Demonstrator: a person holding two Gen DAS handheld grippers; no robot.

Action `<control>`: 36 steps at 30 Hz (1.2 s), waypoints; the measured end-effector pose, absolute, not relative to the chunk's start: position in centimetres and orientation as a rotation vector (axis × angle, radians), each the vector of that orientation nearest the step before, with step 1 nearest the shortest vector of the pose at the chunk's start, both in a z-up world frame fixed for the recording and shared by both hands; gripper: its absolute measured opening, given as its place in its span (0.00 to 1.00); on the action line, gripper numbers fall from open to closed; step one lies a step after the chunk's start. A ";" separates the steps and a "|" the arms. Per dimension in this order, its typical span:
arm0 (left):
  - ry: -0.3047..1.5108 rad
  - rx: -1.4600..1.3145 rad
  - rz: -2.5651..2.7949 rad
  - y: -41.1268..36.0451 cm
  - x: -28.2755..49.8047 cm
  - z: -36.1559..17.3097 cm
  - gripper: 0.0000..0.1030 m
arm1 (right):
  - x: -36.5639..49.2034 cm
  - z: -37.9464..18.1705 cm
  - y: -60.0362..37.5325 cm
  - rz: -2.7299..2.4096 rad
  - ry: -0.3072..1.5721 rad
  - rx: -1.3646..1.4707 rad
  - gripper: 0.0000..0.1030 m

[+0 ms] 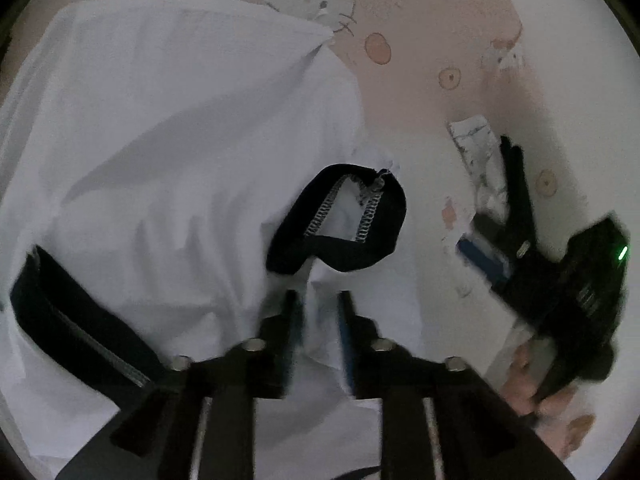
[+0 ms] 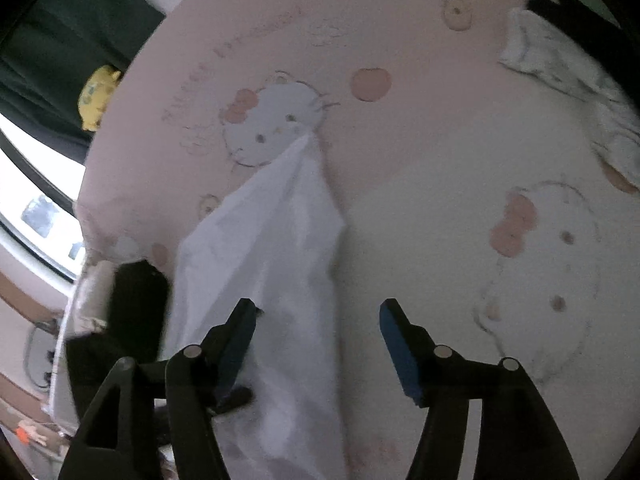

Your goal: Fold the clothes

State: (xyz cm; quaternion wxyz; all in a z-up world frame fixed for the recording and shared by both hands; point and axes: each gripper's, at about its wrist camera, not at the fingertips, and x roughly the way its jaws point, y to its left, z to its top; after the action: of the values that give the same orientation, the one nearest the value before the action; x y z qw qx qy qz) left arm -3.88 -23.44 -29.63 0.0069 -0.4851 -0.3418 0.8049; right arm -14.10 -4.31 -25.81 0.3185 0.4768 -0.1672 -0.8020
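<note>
A white garment (image 1: pixel 168 128) with a black-trimmed neck opening (image 1: pixel 340 220) and a black cuff (image 1: pixel 80 328) lies partly lifted on a pink cartoon-cat bedsheet (image 1: pixel 432 40). My left gripper (image 1: pixel 320 308) is shut on a fold of its white cloth just below the neck opening. In the right wrist view the same garment (image 2: pixel 272 240) hangs in a long drape toward the left. My right gripper (image 2: pixel 318 316) stands open above the sheet, its left finger (image 2: pixel 240 328) over the drape's edge, with nothing held. The left wrist view shows the right gripper (image 1: pixel 492 216) off to the right, held by a hand (image 1: pixel 528 388).
A second, patterned white cloth (image 2: pixel 560 64) lies crumpled at the sheet's far right, seen as a cloth (image 1: pixel 476 152) beside the right gripper too. A yellow toy (image 2: pixel 96 96) and dark green fabric (image 2: pixel 60 32) sit past the bed's left edge, near a window (image 2: pixel 36 184).
</note>
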 end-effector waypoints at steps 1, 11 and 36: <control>-1.080 -1.501 2.520 -23.4 -3.7 -29.4 0.43 | -13.6 -26.1 -4.2 -2.122 -0.419 1.264 0.62; -1.146 -1.447 2.495 -23.5 -2.3 -28.8 0.62 | -4.2 -26.5 -4.1 -2.311 0.128 1.200 0.65; -1.163 -1.450 2.402 -23.1 -1.8 -28.6 0.62 | 4.7 -29.0 -11.3 -2.436 0.922 0.832 0.65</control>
State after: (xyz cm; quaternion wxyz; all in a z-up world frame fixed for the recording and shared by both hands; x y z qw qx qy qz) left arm -1.78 -23.05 -28.55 0.0523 -0.4767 -0.3824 0.7898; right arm 4.67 -11.29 -29.05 0.2023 0.2980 0.3302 -0.8725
